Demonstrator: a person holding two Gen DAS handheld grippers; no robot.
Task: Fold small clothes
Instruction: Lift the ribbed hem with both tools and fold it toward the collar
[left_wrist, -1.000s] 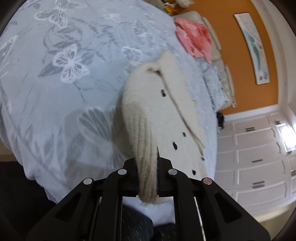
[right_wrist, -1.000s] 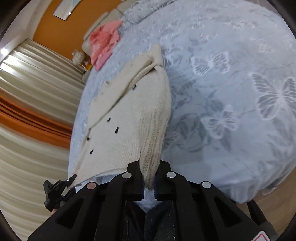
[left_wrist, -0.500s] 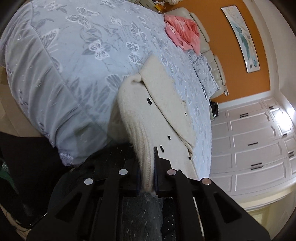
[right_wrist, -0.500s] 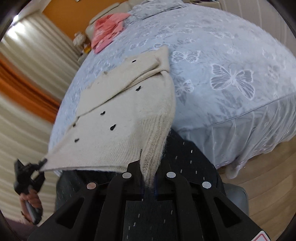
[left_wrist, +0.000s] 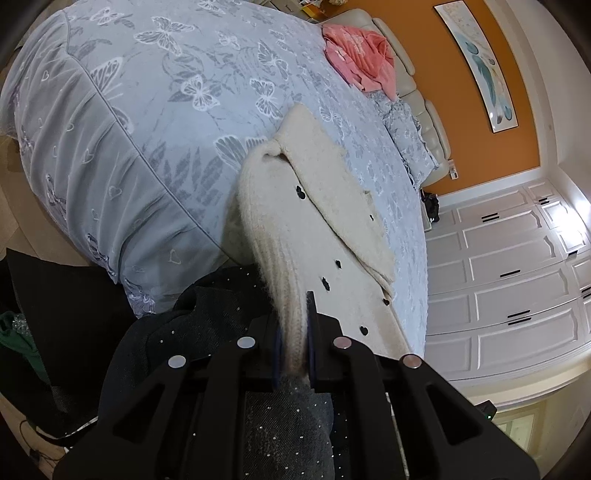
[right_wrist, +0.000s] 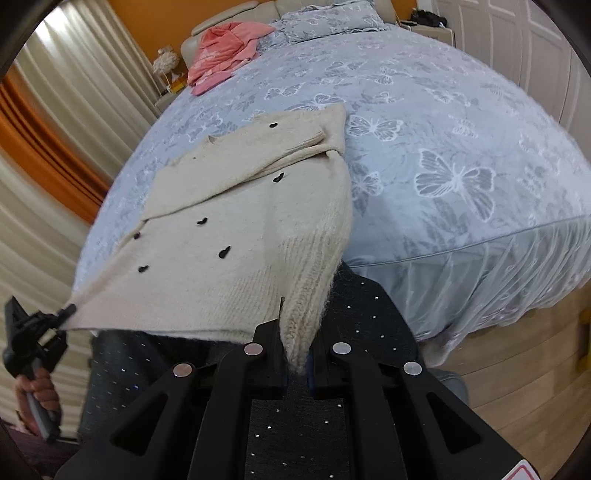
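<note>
A cream knit cardigan (left_wrist: 332, 225) with small dark heart buttons lies partly on the bed, its ribbed hem pulled off the near edge. My left gripper (left_wrist: 293, 350) is shut on one hem corner. My right gripper (right_wrist: 297, 350) is shut on the other hem corner of the cardigan (right_wrist: 236, 221). The hem is stretched taut between them, above the person's dark trousers. The left gripper (right_wrist: 70, 308) also shows at the left of the right wrist view, held by a hand. The sleeves lie folded across the front.
The bed (right_wrist: 461, 122) has a grey-blue butterfly cover with a skirted edge (right_wrist: 517, 273). A pink garment (right_wrist: 221, 51) lies near the headboard, also seen in the left wrist view (left_wrist: 360, 55). Wood floor (right_wrist: 535, 369) lies to the right. White cupboards (left_wrist: 517, 266) stand beyond the bed.
Both grippers have pulled back and up from the bed with the hem. The cardigan's lower part has slid off the bed edge and now hangs stretched over the person's lap.
</note>
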